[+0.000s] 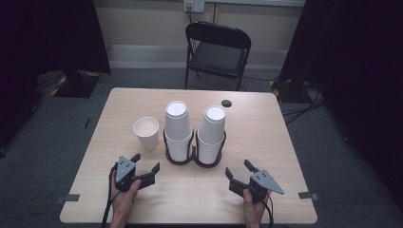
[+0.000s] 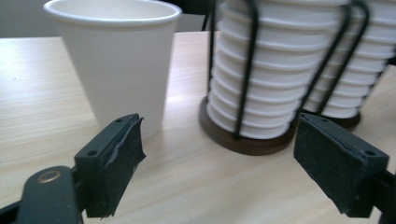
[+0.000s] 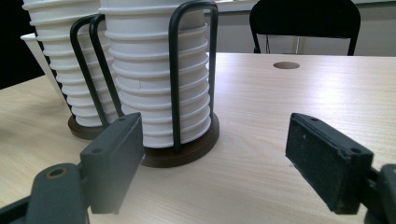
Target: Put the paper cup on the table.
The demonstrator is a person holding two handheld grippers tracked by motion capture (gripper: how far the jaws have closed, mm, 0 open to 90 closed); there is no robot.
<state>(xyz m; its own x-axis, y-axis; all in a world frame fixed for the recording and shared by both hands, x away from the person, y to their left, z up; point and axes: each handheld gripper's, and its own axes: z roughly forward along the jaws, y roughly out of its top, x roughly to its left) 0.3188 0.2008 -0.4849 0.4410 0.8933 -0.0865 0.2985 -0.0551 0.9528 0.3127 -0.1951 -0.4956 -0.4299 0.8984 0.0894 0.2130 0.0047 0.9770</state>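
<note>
plainly, both the left gripper (image 1: 147, 164) and the right gripper (image 1: 236, 169) are held wide apart and empty, near the table's (image 1: 266, 137) front edge. a single upright paper cup (image 1: 146, 132), empty, is seen just left of two inverted cup stacks (image 1: 178, 128) in a wire holder (image 1: 192, 159). a folding chair (image 3: 306, 21) is seen behind.

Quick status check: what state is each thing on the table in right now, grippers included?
Single cup: upright, mouth up, standing alone left of the holder.
Left stack: upside down, in the holder.
Right stack: upside down, in the holder.
Left gripper: open, holding nothing.
Right gripper: open, holding nothing.
</note>
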